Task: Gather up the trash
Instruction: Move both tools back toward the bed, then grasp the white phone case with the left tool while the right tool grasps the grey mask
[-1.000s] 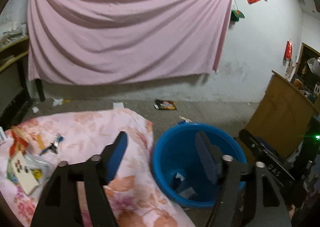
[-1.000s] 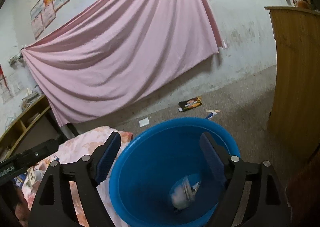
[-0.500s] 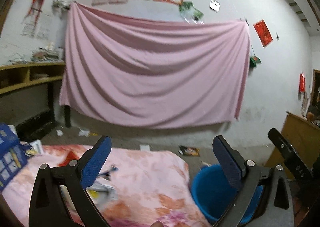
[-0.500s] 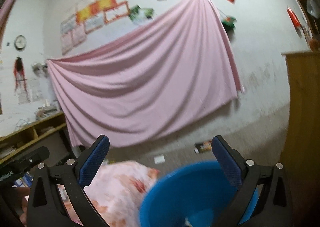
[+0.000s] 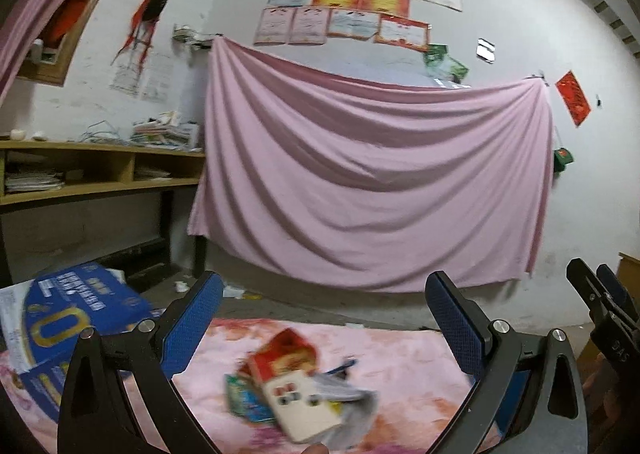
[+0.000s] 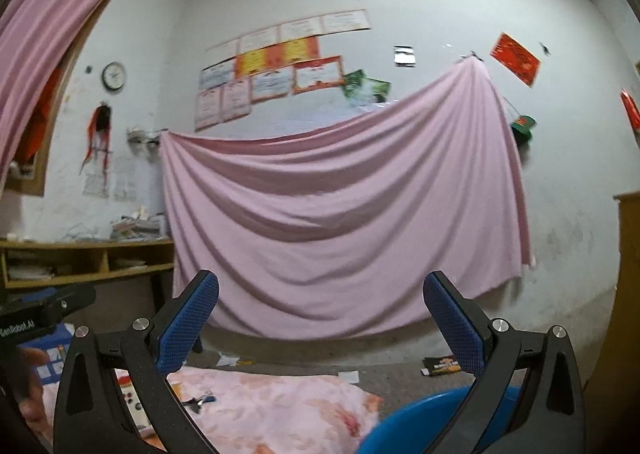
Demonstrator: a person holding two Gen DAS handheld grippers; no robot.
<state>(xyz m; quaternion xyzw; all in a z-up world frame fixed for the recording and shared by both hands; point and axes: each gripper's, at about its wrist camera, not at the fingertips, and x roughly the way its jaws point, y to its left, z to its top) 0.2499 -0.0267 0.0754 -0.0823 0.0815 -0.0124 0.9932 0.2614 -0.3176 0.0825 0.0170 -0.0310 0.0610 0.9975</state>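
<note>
On the far left edge of the floral pink cloth [image 5: 392, 358] there's a blue box [image 5: 76, 318] with big gold lettering, sitting tilted and partly hanging off the cloth.

The left gripper [image 5: 320, 318] is spread wide. Its jaws have just been opening, and nothing is between the blue pads [image 5: 188, 328].

Right below and between its fingers is the trash pile [image 5: 304, 394], near the front edge of the cloth: a red-and-white carton, a green-blue wrapper and some crumpled clear plastic, all bunched together. It's blurry, so I can't tell more than that.

In the right wrist view, the right gripper [image 6: 320, 318] is also wide open and empty. It has just been opening too.

Off the cloth's right end is the blue bucket [image 6: 404, 420], with only its rim showing at the bottom. Behind it, a dark snack wrapper [image 6: 442, 365] lies on the floor near the wall.
</note>
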